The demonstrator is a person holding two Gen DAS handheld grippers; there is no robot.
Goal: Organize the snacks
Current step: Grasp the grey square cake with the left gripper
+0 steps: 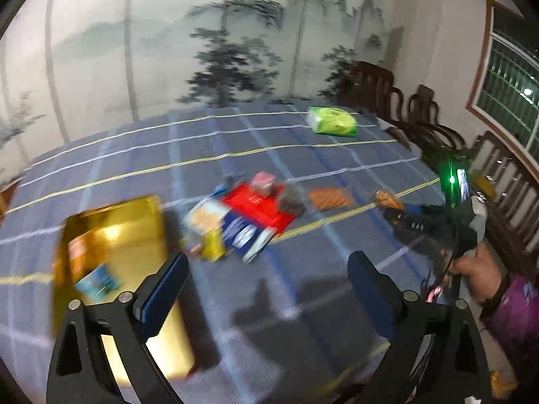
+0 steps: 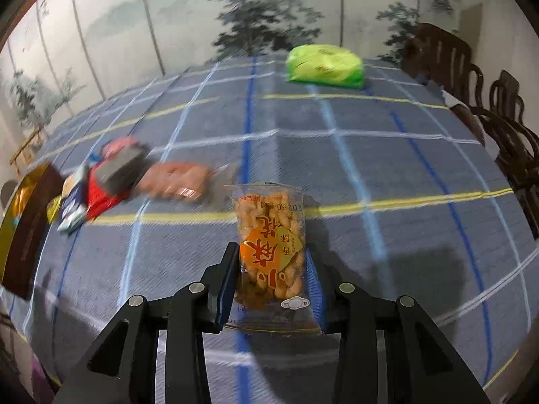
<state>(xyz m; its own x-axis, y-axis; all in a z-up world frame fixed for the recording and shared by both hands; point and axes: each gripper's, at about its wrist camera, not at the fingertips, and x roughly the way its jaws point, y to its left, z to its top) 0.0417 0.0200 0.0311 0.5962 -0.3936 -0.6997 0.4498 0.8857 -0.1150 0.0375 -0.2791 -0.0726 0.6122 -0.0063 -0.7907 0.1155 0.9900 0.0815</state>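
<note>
Fingers of the right gripper [image 2: 274, 281] clamped on a clear packet of fried twists [image 2: 272, 239], lifted off the checked surface [image 2: 387, 168].

Left gripper [image 1: 267, 291] hangs empty with its fingers wide apart, just beside the gold box [image 1: 114, 245], which already holds a couple of packets. From the box, the heap of loose snacks [image 1: 242, 219] lies just beyond, the orange packet [image 1: 328, 199] further along, and the green pack [image 1: 331, 121] well apart near the far edge. My guess is the twists go to the box: carry the packet level, keep the squeeze light so the pastry does not crack, clear the heap on the way, and open only once it is over the box's mouth, low enough not to bounce out.
</note>
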